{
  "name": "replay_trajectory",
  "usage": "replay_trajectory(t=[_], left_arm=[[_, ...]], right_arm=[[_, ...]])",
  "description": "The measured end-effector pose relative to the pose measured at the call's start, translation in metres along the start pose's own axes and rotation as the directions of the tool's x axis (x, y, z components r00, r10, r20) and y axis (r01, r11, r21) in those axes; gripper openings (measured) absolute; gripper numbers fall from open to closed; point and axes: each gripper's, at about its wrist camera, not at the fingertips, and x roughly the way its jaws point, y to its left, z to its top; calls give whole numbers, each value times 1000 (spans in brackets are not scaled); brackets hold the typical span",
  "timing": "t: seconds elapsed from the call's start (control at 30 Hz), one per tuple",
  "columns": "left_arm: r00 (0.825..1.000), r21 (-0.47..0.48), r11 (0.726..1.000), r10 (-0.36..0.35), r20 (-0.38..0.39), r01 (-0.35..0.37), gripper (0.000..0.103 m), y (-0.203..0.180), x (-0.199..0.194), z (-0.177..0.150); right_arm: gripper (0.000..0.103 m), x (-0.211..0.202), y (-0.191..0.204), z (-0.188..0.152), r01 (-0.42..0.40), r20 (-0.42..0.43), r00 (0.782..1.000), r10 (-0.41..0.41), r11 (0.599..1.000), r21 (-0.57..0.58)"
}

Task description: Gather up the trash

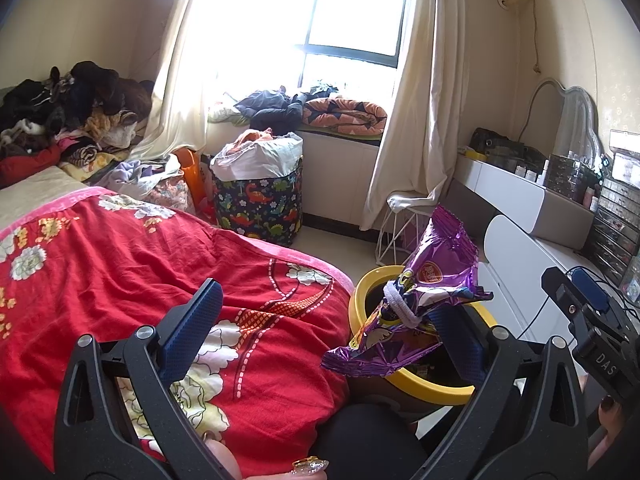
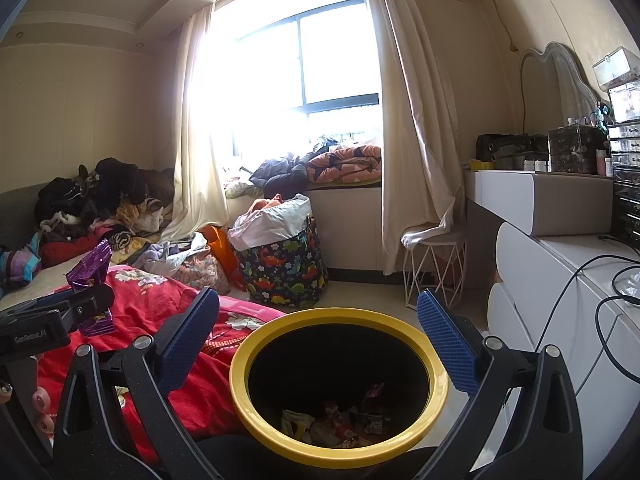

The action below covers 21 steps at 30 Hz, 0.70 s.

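**Purple wrapper at the yellow bin**

A purple foil snack wrapper [image 1: 416,300] with a white hair tie [image 1: 400,306] around it is seen against the right-hand finger [image 1: 460,344] of the left gripper [image 1: 324,328], above the yellow-rimmed trash bin [image 1: 436,384]. The left fingers are spread wide. The right gripper [image 2: 320,344] is held over the bin [image 2: 240,384], its fingers wide and empty. Trash is seen at the bin's bottom. A red floral bedcover [image 1: 140,280] lies beside.

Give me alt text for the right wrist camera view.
An open claw hovers over a yellow-rimmed bin with wrappers at the bottom. A red quilt lies left, a white dresser right, a bright window behind.
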Motion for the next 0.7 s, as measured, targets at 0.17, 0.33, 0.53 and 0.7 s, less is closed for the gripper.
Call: replay_trajectory(t=[0.17, 0.33, 0.53, 0.7], left_arm=[[1000, 2, 1000, 2, -1, -2, 92, 0, 0, 0], [1000, 2, 1000, 4, 0, -4, 92, 0, 0, 0], [1000, 1, 1000, 3, -2, -3, 92, -1, 0, 0], [1000, 7, 1000, 0, -6, 0, 92, -1, 1, 0]], right_arm=[[96, 0, 0, 0, 0, 1, 1000, 0, 1000, 0], [96, 0, 0, 0, 0, 0, 1000, 0, 1000, -1], [96, 1, -1, 0, -1, 0, 1000, 1, 1000, -2], [96, 1, -1, 0, 0, 0, 1000, 0, 1000, -1]])
